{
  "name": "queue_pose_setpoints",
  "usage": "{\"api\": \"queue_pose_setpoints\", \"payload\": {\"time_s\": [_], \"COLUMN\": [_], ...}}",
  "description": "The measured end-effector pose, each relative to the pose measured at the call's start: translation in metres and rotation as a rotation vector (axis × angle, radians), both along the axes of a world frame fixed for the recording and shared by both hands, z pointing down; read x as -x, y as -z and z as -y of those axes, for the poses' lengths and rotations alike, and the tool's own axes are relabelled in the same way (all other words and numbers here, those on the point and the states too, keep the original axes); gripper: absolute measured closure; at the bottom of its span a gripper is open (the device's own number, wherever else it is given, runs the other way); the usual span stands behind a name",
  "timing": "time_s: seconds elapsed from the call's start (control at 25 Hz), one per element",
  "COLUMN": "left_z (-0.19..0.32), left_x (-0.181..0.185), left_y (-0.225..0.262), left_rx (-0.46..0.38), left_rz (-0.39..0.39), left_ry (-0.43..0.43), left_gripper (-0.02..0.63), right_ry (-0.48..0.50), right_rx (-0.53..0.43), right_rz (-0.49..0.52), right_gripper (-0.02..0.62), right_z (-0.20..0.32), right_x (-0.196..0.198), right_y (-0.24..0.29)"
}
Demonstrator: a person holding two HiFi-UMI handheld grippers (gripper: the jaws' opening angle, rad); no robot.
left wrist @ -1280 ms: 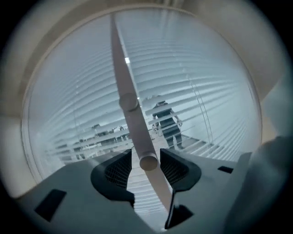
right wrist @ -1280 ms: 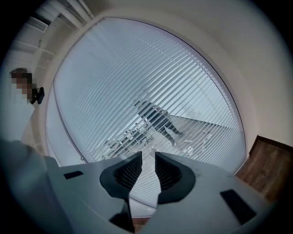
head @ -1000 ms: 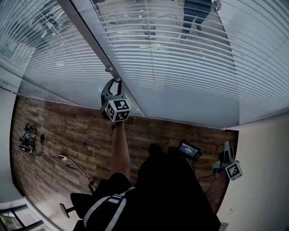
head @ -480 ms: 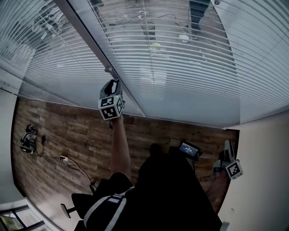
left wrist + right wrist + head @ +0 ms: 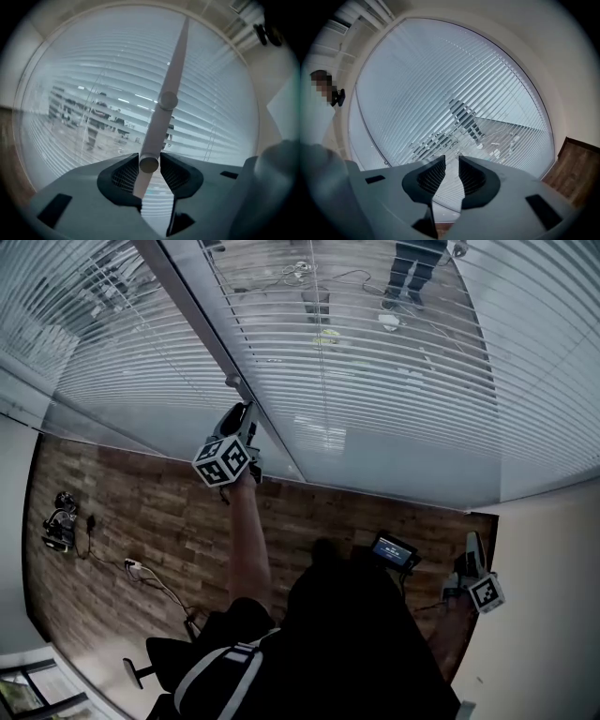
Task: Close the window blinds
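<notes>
The wand (image 5: pixel 159 125) is pinched by the left claw (image 5: pixel 150 165), lower middle, its jaws just closed tighter. The right claw (image 5: pixel 451 165) is kept spread.

blinds (image 5: pixel 394 381): pale white stripes | floor (image 5: pixel 141 512): brown wood-grain (planked) | left gripper (image 5: pixel 244 413): black-and-white square-marked cube

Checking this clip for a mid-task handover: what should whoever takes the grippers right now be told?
Left gripper: fingers have just closed on the tilt wand, gripping its lower end.
Right gripper: idle, low on the right, fingers slightly apart, empty.
Blinds: slats partly open; the floor beyond shows through.
Done: wand grasped.
To do: twist the wand until the slats shut, then release.
</notes>
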State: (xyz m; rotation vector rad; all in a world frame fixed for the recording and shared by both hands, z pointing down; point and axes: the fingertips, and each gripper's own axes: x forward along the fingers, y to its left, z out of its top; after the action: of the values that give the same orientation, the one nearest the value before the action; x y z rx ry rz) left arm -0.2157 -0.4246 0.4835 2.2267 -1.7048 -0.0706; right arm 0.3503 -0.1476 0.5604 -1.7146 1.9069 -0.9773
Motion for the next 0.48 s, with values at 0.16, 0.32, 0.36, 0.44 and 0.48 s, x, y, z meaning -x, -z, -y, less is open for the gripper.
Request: {"api": "queue_pose_setpoints", "payload": {"time_s": [0.16, 0.32, 0.36, 0.44, 0.48], "left_z": [-0.004, 0.0, 0.001, 0.003, 0.003], "left_x": [-0.003, -0.01, -0.011, -0.013, -0.013], "left_y": [0.003, -0.001, -0.003, -0.006, -0.007], "left_rx": [-0.052, -0.046, -0.036, -0.015, -0.008], "left_rz": [0.618, 0.883, 0.904, 0.898, 0.872], "left_ry": [0.052, 0.041, 0.037, 0.027, 0.026], "left_gripper": [0.413, 0.413, 0.413, 0.442, 0.468], "right_ry": [-0.004, -0.013, -0.019, -0.037, -0.04], "right_rx": [0.004, 0.01, 0.015, 0.029, 0.031], "right_rz": [-0.003, 0.016, 0.018, 0.018, 0.013], "right_gripper": [0.502, 0.502, 0.502, 0.502, 0.502], "right_z": [-0.001, -0.003, -0.004, -0.007, -0.008], "right_x": [-0.001, -0.002, -0.003, -0.006, -0.007], "right_y": [-0.001, -0.004, -0.005, -0.008, -0.008]}}
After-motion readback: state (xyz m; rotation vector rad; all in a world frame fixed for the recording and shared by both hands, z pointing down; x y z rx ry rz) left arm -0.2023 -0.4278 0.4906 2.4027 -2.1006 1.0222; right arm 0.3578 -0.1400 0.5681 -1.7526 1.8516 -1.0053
